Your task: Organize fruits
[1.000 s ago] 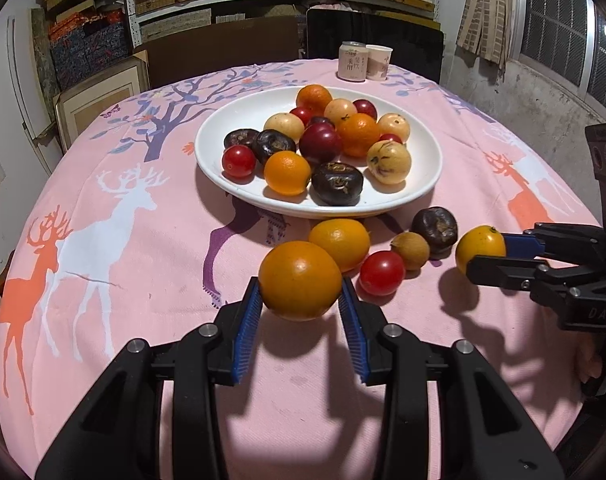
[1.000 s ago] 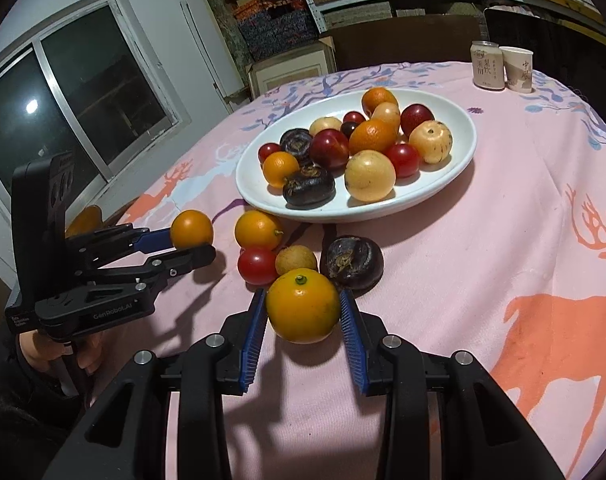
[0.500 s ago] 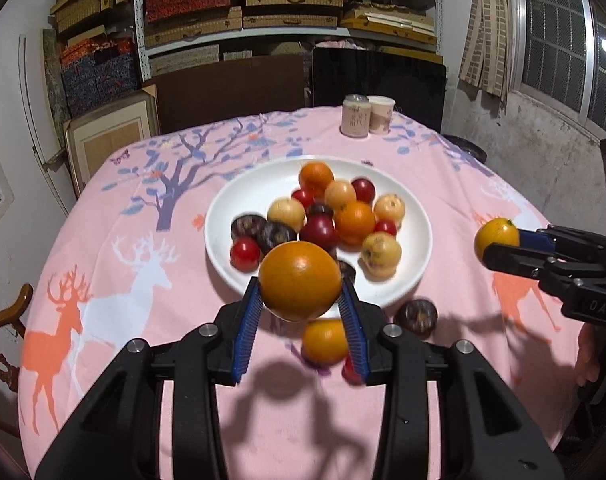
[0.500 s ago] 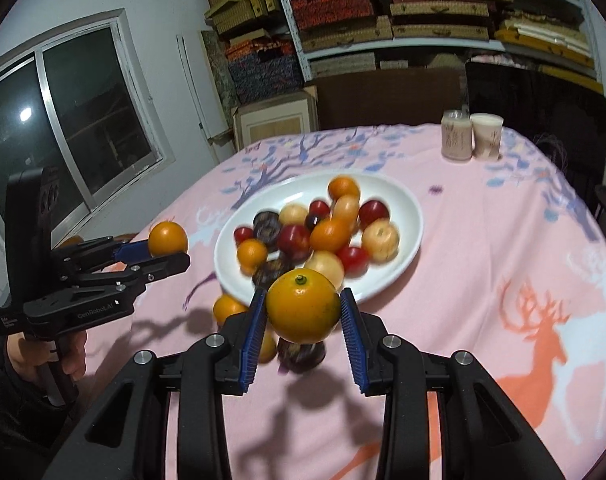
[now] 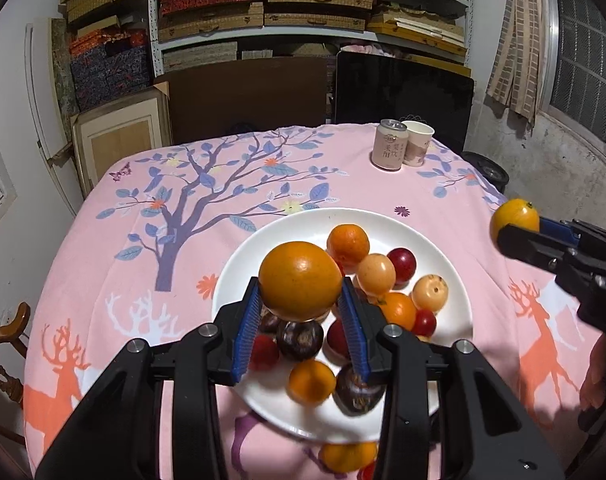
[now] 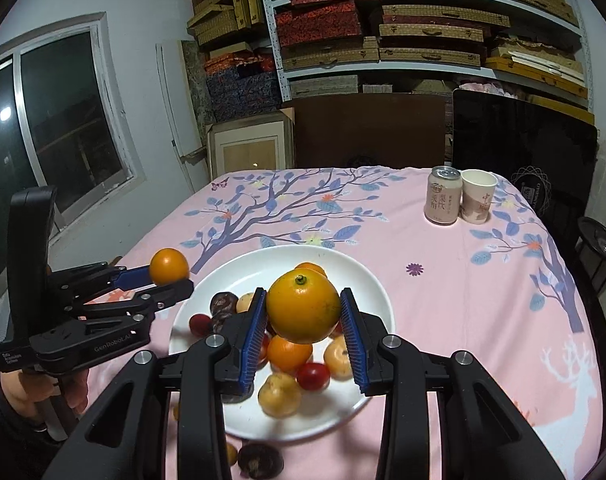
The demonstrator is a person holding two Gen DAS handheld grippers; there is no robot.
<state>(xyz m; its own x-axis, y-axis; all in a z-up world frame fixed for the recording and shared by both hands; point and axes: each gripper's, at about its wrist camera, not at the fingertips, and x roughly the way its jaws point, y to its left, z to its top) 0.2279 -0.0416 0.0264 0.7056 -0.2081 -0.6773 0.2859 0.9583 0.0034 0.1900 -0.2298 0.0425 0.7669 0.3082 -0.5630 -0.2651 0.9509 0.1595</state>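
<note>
Pink cloth (image 5: 103, 280), round glossy oranges (image 5: 300, 280)

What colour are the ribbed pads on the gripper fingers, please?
Blue pads, on black fingers; clearest in the right wrist view.

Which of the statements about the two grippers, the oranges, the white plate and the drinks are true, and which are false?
1. The left gripper holds a round orange fruit. True.
2. The right gripper is empty. False: it is shut on a yellow-orange citrus with a green stem end.
3. The round white plate already holds many fruits. True.
4. The pink drink can lies on its side. False: it stands upright beside the paper cup.
5. The pink deer-print tablecloth is plain. False: it shows trees and deer.
</note>
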